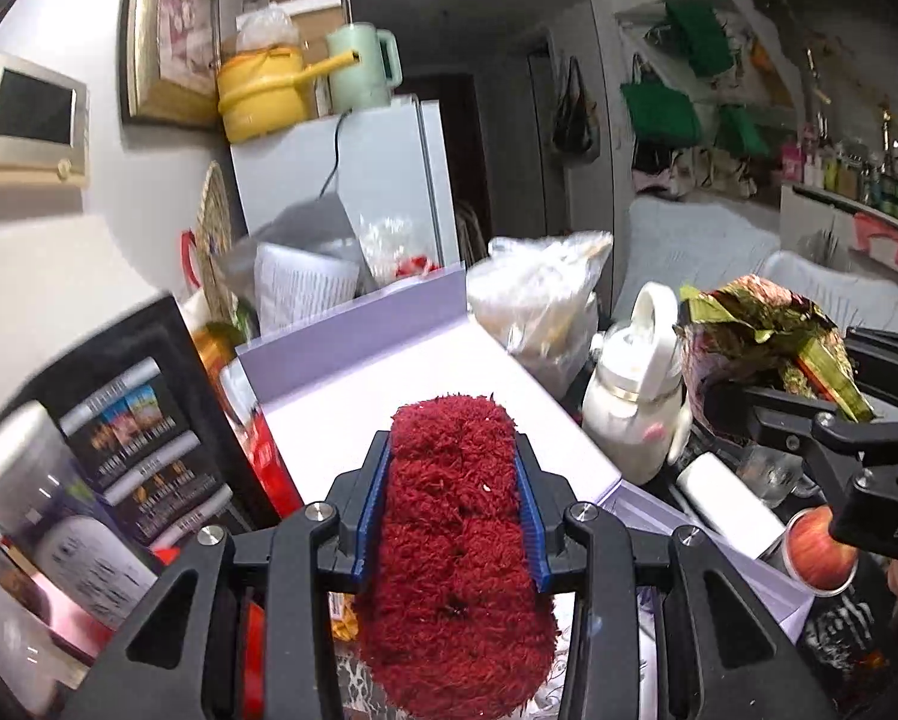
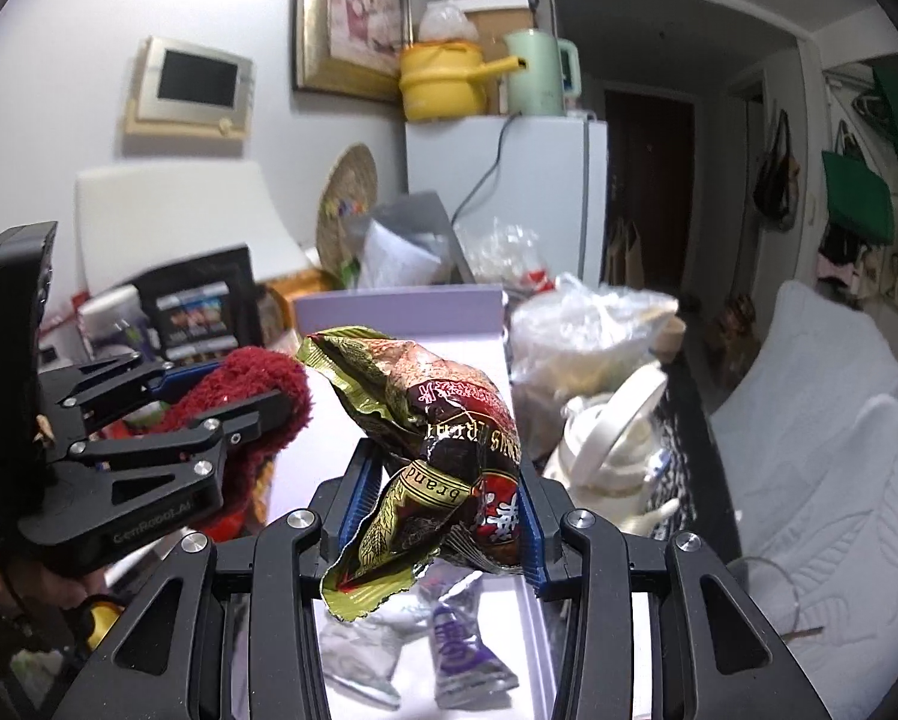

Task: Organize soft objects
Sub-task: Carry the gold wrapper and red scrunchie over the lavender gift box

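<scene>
Right wrist view: right tongs (image 2: 443, 516) pinch a crumpled snack bag (image 2: 431, 456) at centre, above the lilac box (image 2: 401, 303) holding 2 pouches; left tongs (image 1: 454, 510) clamp a red fuzzy cloth (image 1: 454, 516). Both look undelivered yet.

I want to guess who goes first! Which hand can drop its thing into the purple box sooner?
Probably the right. The right gripper holds its crinkly snack bag over the purple box, where packets already lie. The left gripper holds its red fuzzy cloth near the box's edge.
</scene>
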`<state>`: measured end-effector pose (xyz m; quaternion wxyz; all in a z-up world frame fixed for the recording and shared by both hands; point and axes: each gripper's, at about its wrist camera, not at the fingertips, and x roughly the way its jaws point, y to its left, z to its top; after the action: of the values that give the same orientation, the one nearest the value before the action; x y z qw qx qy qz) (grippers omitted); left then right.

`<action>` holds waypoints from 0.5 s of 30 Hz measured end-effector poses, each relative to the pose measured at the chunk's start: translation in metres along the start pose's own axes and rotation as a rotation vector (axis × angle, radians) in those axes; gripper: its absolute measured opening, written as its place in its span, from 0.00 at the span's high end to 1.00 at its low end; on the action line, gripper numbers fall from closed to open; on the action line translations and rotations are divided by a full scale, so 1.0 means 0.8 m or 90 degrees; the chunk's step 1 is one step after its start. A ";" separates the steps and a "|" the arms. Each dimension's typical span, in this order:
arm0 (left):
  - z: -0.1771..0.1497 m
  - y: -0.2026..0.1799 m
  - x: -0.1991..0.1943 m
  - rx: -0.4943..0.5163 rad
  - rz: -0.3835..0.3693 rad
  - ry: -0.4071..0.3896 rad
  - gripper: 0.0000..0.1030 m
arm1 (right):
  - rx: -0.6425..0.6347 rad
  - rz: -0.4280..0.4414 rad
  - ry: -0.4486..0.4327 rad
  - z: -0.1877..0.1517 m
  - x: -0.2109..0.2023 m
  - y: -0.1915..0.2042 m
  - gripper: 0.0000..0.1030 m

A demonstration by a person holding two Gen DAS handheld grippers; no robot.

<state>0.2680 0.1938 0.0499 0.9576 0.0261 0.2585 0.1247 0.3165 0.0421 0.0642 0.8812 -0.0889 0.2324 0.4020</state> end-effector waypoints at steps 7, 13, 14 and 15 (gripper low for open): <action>-0.029 -0.010 0.039 -0.002 0.000 0.050 0.64 | 0.012 -0.005 0.042 -0.022 0.043 -0.012 0.61; -0.051 -0.016 0.058 -0.002 0.003 0.075 0.64 | 0.016 -0.014 0.071 -0.038 0.067 -0.020 0.61; -0.055 -0.016 0.061 -0.005 0.001 0.081 0.64 | 0.016 -0.016 0.074 -0.040 0.070 -0.020 0.61; -0.058 -0.016 0.065 -0.009 0.000 0.087 0.64 | 0.017 -0.017 0.080 -0.044 0.073 -0.021 0.61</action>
<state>0.2909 0.1937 -0.0172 0.9378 0.0104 0.3226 0.1279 0.3504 0.0577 0.0048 0.8712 -0.1054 0.2912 0.3810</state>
